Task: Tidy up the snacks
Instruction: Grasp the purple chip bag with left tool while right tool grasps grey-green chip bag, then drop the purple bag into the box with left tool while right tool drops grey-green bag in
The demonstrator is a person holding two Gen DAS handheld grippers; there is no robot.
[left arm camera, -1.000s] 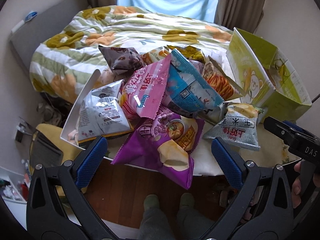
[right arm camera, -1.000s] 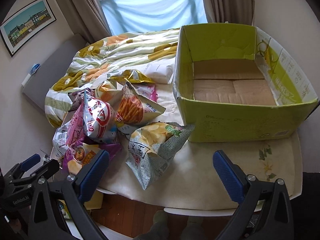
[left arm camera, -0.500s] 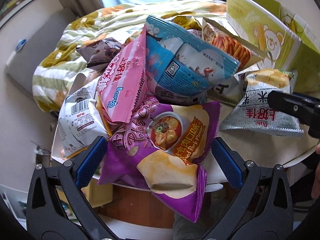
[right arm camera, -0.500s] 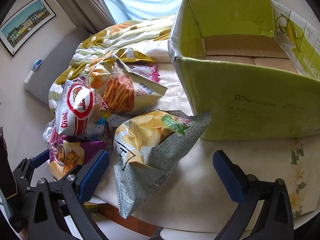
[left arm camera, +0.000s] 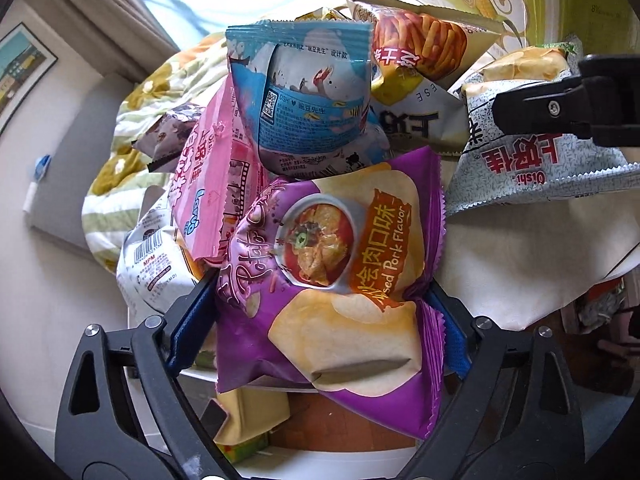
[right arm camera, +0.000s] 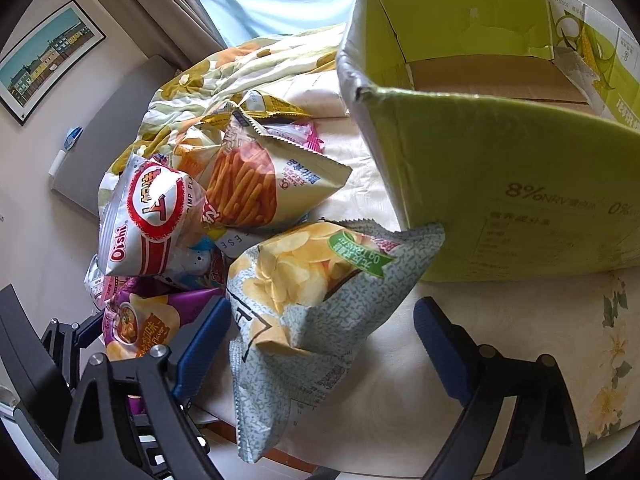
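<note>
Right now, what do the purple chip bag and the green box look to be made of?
Purple chip bag: thin glossy plastic film, judging by its sheen, creases and serrated sealed edges. Green box: corrugated cardboard, printed matte green outside, bare brown flaps inside, with a worn corner.

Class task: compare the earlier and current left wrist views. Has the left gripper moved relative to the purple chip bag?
Yes. The left gripper has closed in on the purple chip bag, which now sits between its closing jaws, touching both pads.

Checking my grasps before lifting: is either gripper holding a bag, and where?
Left gripper, jaws closing, pinches the purple chip bag by its two side edges, mid-length. Right gripper, also closing, straddles the grey-green chip bag without gripping it yet.
</note>
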